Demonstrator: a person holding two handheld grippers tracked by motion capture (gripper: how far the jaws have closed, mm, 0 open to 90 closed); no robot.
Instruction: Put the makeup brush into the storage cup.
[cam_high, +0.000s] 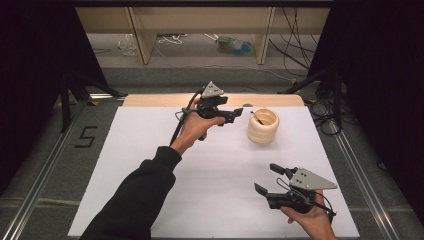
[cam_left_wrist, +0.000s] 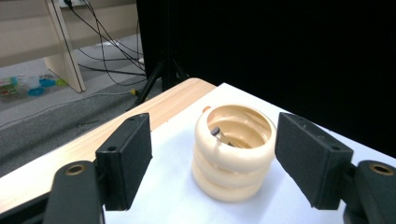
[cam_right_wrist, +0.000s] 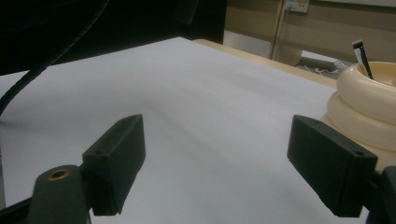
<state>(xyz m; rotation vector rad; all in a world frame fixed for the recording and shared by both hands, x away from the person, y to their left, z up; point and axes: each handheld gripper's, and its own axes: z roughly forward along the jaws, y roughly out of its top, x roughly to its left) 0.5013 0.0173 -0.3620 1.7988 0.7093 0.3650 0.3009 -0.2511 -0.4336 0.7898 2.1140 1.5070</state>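
My left gripper (cam_left_wrist: 212, 163) gapes just before the cream ribbed ring-stacked cup (cam_left_wrist: 233, 151), dark stick (cam_left_wrist: 220, 136) visible inside from that gripper's camera, my right gripper (cam_high: 272, 180) open, well apart

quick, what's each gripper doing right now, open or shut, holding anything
Left gripper: open, jaws wide and empty, pointed at the cream ribbed holder without touching it.
Right gripper: open, empty, above the white table sheet.

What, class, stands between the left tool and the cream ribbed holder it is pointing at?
Nothing visible. The left tool has its jaws open, facing the cream ribbed holder, with bare white table cover between them. A dark pen stands inside the holder, not in the way.
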